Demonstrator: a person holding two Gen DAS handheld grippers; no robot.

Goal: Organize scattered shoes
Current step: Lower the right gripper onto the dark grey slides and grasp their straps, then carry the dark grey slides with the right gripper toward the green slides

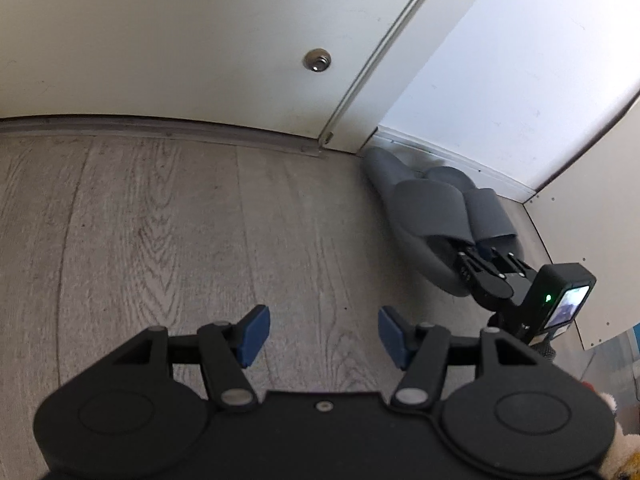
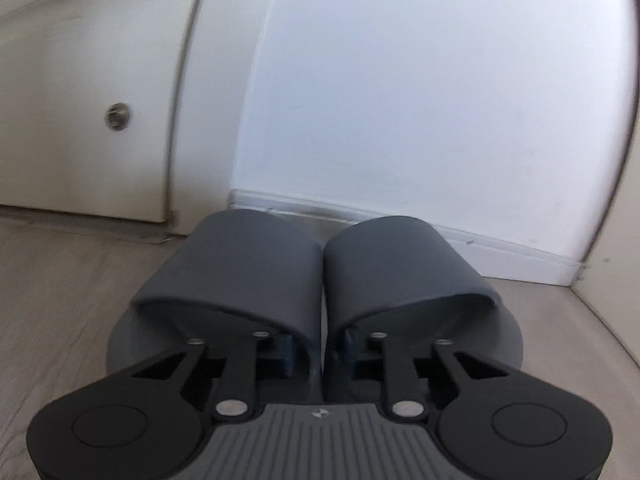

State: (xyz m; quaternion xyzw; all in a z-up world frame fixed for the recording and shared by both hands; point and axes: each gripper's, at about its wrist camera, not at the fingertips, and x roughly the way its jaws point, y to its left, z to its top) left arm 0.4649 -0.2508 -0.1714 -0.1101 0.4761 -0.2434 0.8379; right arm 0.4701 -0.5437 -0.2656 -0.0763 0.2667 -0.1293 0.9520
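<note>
Your right gripper [image 2: 318, 350] reaches into the pair of grey slippers [image 2: 312, 280], one finger under each strap, and its jaws are drawn in on the two inner walls where the slippers meet; you are pinching both together at the seam, though the pads themselves are mostly hidden under the straps. The slippers lie straight ahead of that gripper, long axes running away from you, toes toward the white baseboard [image 2: 460, 240] and the wall [image 2: 440, 100] behind it. They sit side by side, touching, heels nearest you. Your left gripper [image 1: 322, 336] hangs spread over bare wood floor [image 1: 160, 220], nothing between its blue pads, well apart from the slippers, which lie up and to its right in that view. So the right hand is the one placed to move them. Mind the edges: the pair is tucked into a corner, with the door [image 1: 200, 40] and its threshold on the left, the baseboard in front, and a pale panel [image 1: 580, 240] close on the right. Open room lies only back toward you and leftward over the floor. I'd judge any shove forward will jam the toes against the baseboard, so nudge gently or lift back.
</note>
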